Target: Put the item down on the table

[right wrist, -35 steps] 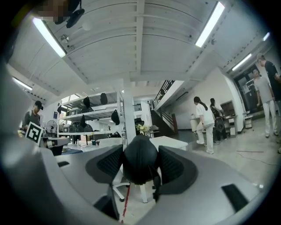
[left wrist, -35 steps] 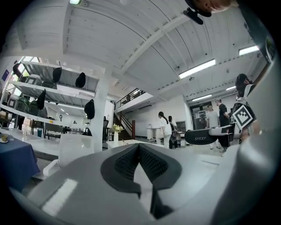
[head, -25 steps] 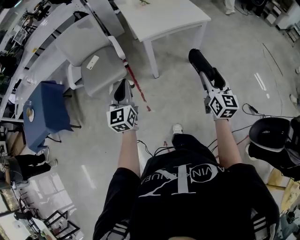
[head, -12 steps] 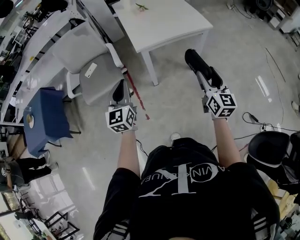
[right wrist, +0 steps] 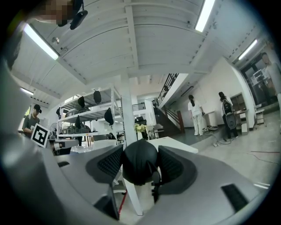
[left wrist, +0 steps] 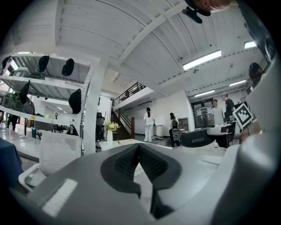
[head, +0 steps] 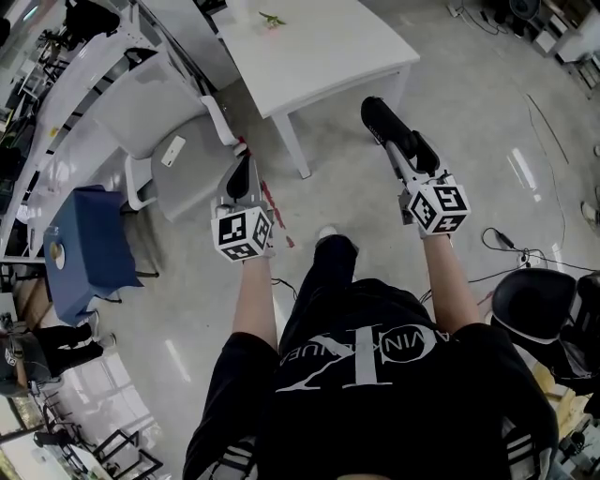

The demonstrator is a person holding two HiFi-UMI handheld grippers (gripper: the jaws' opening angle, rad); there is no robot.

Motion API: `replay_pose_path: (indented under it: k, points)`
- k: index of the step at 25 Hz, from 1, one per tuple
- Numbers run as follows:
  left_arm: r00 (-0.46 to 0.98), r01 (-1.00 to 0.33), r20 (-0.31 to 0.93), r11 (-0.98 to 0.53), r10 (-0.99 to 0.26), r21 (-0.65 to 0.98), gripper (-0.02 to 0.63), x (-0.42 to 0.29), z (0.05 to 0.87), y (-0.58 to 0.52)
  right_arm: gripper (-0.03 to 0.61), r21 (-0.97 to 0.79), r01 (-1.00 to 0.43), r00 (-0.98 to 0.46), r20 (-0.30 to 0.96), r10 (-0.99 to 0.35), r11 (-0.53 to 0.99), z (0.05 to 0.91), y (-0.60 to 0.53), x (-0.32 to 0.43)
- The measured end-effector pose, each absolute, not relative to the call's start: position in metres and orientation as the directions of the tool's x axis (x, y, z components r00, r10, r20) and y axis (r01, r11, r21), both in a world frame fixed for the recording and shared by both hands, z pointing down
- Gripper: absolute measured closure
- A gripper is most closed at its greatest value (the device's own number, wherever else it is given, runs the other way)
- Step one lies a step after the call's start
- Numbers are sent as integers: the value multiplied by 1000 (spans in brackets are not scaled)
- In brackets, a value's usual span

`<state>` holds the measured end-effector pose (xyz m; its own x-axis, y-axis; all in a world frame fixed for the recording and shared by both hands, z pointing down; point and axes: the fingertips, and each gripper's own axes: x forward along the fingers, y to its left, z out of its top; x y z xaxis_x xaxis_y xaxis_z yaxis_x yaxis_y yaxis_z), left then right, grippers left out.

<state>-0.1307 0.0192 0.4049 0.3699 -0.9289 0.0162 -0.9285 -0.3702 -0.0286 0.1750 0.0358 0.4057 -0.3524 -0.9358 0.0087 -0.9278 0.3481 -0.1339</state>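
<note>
My right gripper [head: 411, 152] is shut on a black, rounded, elongated item [head: 379, 116], held in the air over the floor just short of the white table [head: 319, 52]. In the right gripper view the item's round black end [right wrist: 139, 161] fills the gap between the pads, with the white table [right wrist: 178, 143] beyond it. My left gripper [head: 242, 176] hangs over the floor near a grey chair; its pads [left wrist: 151, 161] meet with nothing between them.
A grey office chair [head: 173, 141] stands left of the table, with a red-and-white stick [head: 267, 192] beside it. A blue-draped stand [head: 86, 239] is at the far left. A small plant [head: 271, 19] lies on the table. Cables and a black chair [head: 534, 300] are at right.
The person has stepped forward, one leg now out in front. The table and chair have come closer, and both grippers have moved toward the table. Both grips are unchanged.
</note>
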Motion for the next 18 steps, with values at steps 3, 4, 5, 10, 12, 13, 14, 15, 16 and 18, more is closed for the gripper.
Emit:
replay_pose_path:
  k: [3,4,5,10,12,13,14,15,16,18]
  points:
    - [378,-925,18,-378,-926,-30,601,-127,406,-1,328,-129,-929,-351,12,-936,347,407,18,177]
    - [380,-924,17,-380,-925,-32,601,-126,406,-9,328,-127,-930,-350,12,-937,346,406,11,178]
    - [380,-924,16,-381,-925,-32,601,-126,406,-18,328,-126,-930,-348,14,-937,344,407,3,179]
    - [380,-925,15,-380,-925,-18,601,-120,408,-65,328,-119,-931,-351,27,-936,345,407,-39,184]
    - [383,-923,24,-384,-923,-13,601,-118,410,-86,328,-119,-931,-352,31,-935,346,407,-58,185]
    - [386,-922,31,-386,-922,-10,602,-117,412,-95,328,-119,-931,-352,34,-935,346,407,-67,184]
    - [390,-921,39,-390,-920,-10,603,-115,414,-104,328,-119,-931,-351,37,-936,344,408,-75,185]
    - [394,-919,47,-395,-918,-10,603,-114,417,-113,328,-122,-932,-348,42,-937,341,410,-83,185]
    - [398,-917,54,-399,-916,-9,603,-112,419,-121,328,-126,-933,-344,46,-938,336,411,-92,186]
    - [400,-916,63,-401,-914,-4,603,-110,423,-139,328,-135,-935,-339,55,-939,329,415,-108,187]
